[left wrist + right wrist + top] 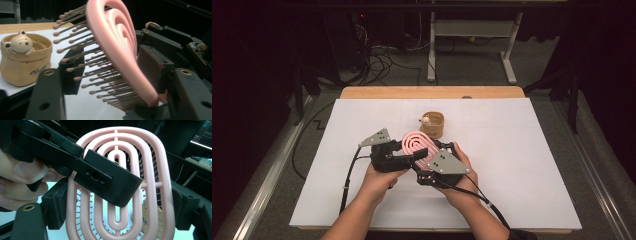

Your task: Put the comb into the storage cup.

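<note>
The pink hairbrush point(416, 144) was up off the tabletop point(522, 165), over its middle, pinched across its edges by the right tool point(120, 207). The left tool point(110, 95) straddled the brush, one jaw on the bristle side and one on the back; I could not tell whether its pads pressed yet. The handover looked about half done. The bear pot point(432, 124) stood just behind, toward the far edge.
</note>
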`<action>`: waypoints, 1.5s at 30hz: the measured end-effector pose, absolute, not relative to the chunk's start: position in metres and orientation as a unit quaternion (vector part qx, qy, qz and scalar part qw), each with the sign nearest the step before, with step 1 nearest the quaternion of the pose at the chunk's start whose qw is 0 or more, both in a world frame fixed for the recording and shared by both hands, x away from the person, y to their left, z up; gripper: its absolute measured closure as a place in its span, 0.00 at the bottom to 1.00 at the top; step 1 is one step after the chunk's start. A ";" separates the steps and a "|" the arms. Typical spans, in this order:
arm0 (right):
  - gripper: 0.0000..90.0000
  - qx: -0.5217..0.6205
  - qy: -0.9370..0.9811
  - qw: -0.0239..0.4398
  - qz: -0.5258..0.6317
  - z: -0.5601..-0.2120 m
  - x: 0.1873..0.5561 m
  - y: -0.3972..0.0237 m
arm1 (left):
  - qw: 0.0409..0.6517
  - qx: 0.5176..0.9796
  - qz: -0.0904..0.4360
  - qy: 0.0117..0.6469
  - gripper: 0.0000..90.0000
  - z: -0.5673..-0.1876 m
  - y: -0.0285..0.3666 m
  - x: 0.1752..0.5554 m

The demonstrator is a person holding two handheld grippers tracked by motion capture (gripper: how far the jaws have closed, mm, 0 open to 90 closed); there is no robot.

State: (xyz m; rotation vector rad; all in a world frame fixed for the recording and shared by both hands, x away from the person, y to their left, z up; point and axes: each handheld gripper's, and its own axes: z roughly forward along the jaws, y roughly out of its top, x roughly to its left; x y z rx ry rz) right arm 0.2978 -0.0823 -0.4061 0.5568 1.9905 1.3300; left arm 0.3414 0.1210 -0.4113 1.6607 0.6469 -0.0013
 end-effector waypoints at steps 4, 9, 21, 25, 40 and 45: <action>0.23 0.214 0.763 0.337 0.509 -0.406 0.298 -0.082 | 0.626 0.729 -0.003 0.277 0.53 -0.412 0.119 0.340; 0.23 0.213 0.762 0.339 0.509 -0.406 0.297 -0.083 | 0.629 0.727 -0.008 0.275 0.57 -0.411 0.119 0.340; 0.23 0.208 0.764 0.347 0.503 -0.402 0.296 -0.080 | 0.641 0.718 -0.011 0.273 0.64 -0.408 0.120 0.338; 0.23 0.209 0.765 0.346 0.501 -0.402 0.296 -0.079 | 0.640 0.718 -0.004 0.272 0.66 -0.407 0.120 0.336; 0.23 0.210 0.764 0.347 0.502 -0.401 0.297 -0.078 | 0.635 0.724 0.010 0.270 0.69 -0.403 0.119 0.333; 0.23 0.211 0.763 0.346 0.503 -0.400 0.297 -0.078 | 0.634 0.725 0.017 0.269 0.70 -0.402 0.119 0.333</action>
